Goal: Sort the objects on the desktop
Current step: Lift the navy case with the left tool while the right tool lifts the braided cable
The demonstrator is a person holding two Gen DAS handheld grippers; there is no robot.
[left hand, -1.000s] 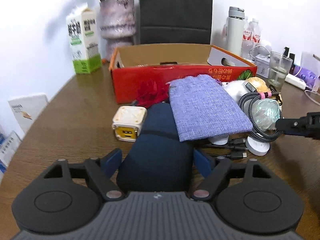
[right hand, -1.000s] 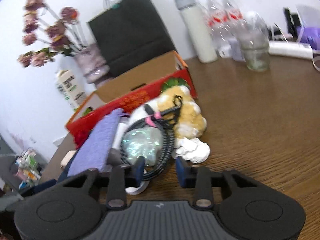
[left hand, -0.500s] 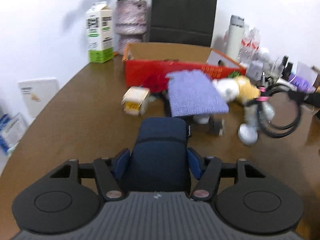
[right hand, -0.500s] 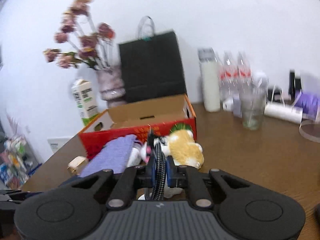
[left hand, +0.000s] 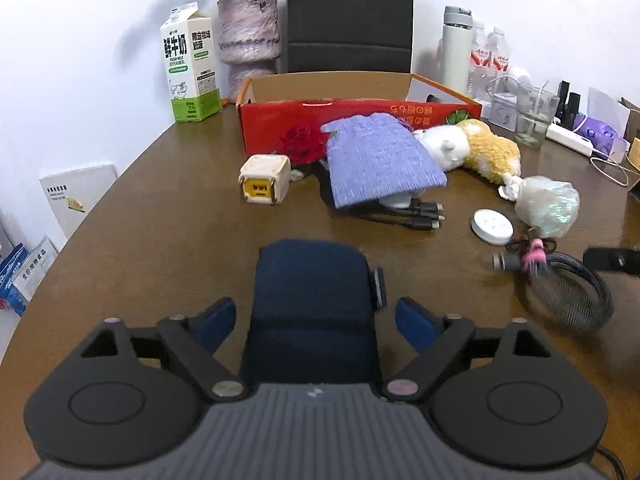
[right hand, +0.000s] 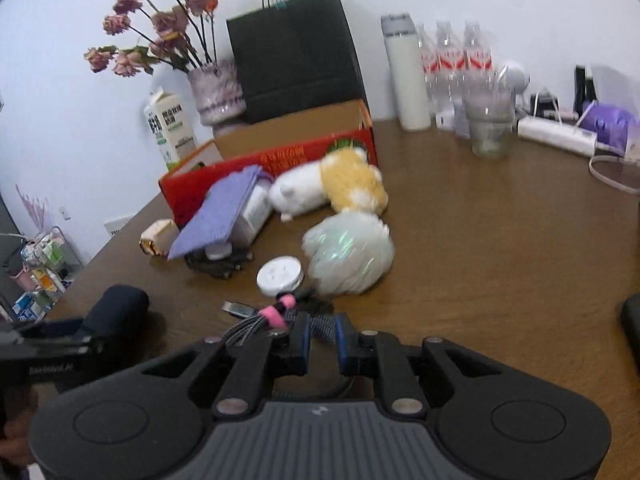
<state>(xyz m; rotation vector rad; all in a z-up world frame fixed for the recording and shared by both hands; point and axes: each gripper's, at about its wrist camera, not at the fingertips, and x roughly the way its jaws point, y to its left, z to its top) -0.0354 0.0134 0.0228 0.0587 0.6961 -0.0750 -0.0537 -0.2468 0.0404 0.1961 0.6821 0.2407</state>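
my left gripper (left hand: 312,322) has just been opening, pads off the navy pouch (left hand: 316,296) between them on the table. right gripper (right hand: 321,340) pinches the cable (right hand: 276,320); next it needs carrying to the box (right hand: 280,148).

A dark blue pouch (left hand: 314,304) lies flat at lower centre on the desk (left hand: 168,232). A coiled braided cable (left hand: 568,284) with a pink tie sits at right. Mid-frame: a cream cube (left hand: 265,179), a lilac cloth (left hand: 378,160) tilted over black cables, a plush toy (left hand: 468,148), a white disc (left hand: 492,226), an iridescent bundle (left hand: 550,206), and behind them a red box (left hand: 360,114).
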